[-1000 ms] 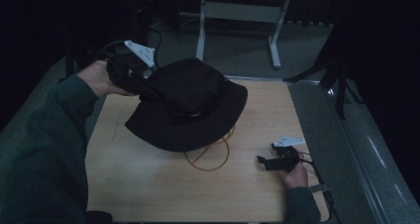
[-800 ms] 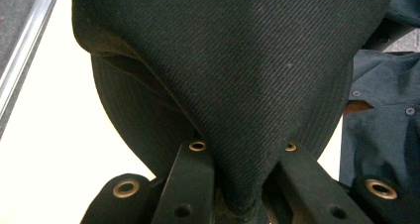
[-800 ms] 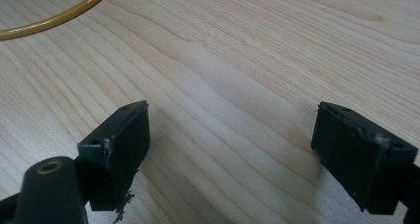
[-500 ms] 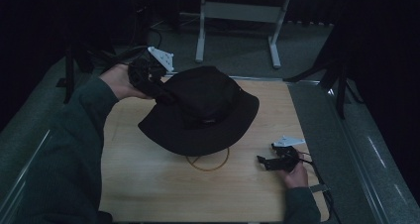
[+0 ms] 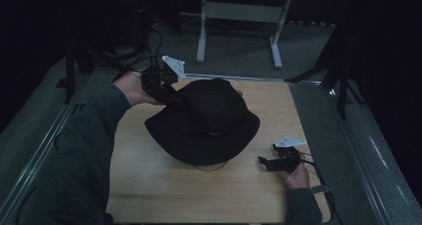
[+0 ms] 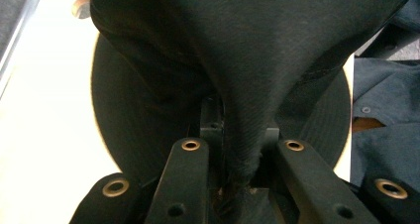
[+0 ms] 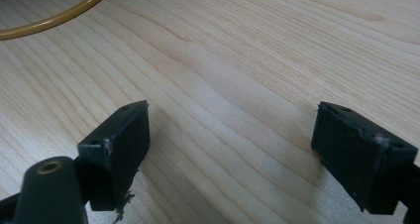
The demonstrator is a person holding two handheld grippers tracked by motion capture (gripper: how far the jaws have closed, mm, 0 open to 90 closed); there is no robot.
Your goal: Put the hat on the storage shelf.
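The black bucket hat point(image 5: 209, 123) hangs over the middle of the wooden tabletop point(image 5: 149, 185), its brim low above the boards and partly covering a thin yellow ring point(image 7: 54, 17) that lies flat on the wood. The left hand-held gripper point(image 5: 166, 88) has it by the far left edge: in the left gripper view a fold of the cloth point(image 6: 242, 135) runs down between the two black jaws, which are nearly together and have just been easing apart a little, with the fabric between them.

The hat looks soft and light. The cloth bunches and sags where it is pinched, and the crown slumps rather than keeping a firm dome, so it will drape and swing from whatever point carries it. The brim seems a little stiffer, with rows of stitching, and is probably the best place to grip: a firm pinch on the brim edge, or on a gathered fold as now, should hold without harm. The weave looks matt, not slippery, though a thin fold could slide out of loose jaws. Nothing about it seems fragile.

The right hand-held gripper point(image 5: 278, 161) rests on the tabletop near the right front, just beside the brim, its jaws spread wide with only bare wood between them.
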